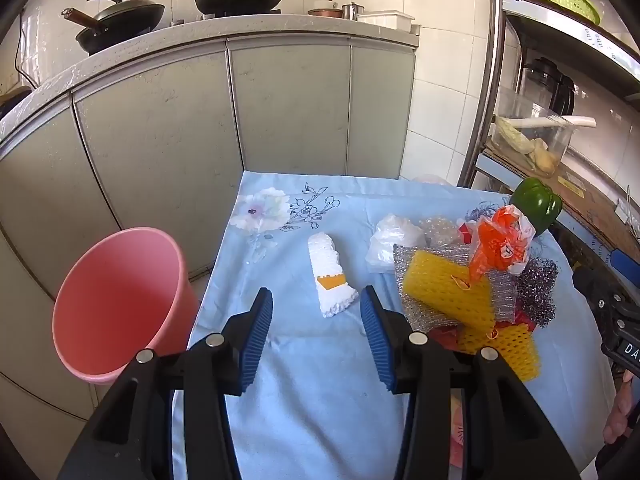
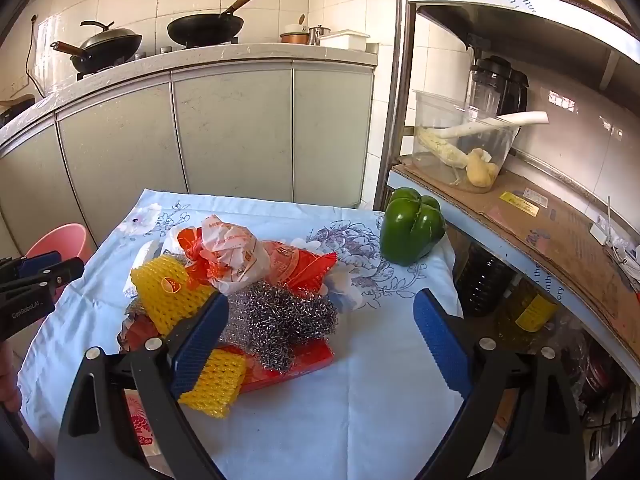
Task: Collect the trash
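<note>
A heap of trash sits on the worktop, which is draped in a pale blue flowered cloth (image 2: 360, 400): two yellow foam fruit nets (image 2: 168, 296) (image 2: 214, 380), one tangled steel-wool scourer (image 2: 288, 320), one crumpled orange-and-white plastic bag (image 2: 232, 256), a flat red packet (image 2: 304, 364) underneath, and a clear plastic bag (image 1: 390, 240) at the far side. One white foam sleeve with an orange label (image 1: 330, 280) lies apart from the heap, alone on the cloth. The left claw (image 1: 316, 338) hangs above the cloth just short of that sleeve, its blue pads apart with nothing between them. The right claw (image 2: 320, 344) is spread wide over the scourer side of the heap, gripping nothing. One round pink plastic bucket (image 1: 116, 304) stands on the floor beside the worktop's left edge. One green bell pepper (image 2: 412, 226) sits at the far right corner. Behind, two black woks (image 2: 206, 28) (image 2: 106, 46) rest on the stove.
</note>
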Demonstrator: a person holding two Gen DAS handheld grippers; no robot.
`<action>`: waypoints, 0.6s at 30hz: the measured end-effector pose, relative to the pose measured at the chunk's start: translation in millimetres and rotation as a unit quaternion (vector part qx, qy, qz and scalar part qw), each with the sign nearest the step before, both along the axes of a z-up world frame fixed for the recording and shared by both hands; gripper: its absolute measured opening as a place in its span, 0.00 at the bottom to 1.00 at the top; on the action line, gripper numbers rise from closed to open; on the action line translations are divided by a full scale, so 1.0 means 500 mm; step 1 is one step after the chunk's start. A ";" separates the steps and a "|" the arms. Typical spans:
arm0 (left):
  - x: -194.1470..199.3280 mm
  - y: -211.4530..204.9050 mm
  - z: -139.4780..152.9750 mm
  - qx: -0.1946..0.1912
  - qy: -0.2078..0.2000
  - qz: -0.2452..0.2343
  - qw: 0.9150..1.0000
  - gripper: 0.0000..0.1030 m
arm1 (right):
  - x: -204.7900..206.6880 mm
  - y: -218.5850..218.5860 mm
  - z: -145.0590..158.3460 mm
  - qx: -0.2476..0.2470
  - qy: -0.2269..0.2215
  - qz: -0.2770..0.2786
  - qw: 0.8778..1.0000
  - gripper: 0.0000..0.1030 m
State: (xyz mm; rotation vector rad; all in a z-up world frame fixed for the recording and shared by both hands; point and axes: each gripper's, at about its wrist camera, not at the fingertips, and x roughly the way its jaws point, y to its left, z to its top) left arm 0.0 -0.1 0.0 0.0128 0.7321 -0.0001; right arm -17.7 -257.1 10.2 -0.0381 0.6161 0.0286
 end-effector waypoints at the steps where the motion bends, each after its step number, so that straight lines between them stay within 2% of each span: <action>1: 0.000 0.000 0.000 0.002 -0.001 0.000 1.000 0.44 | 0.000 -0.001 0.000 0.000 0.000 0.000 1.000 0.91; 18: -0.001 -0.003 0.013 -0.004 -0.006 0.000 1.000 0.44 | -0.005 -0.011 0.002 0.007 -0.009 -0.006 1.000 0.91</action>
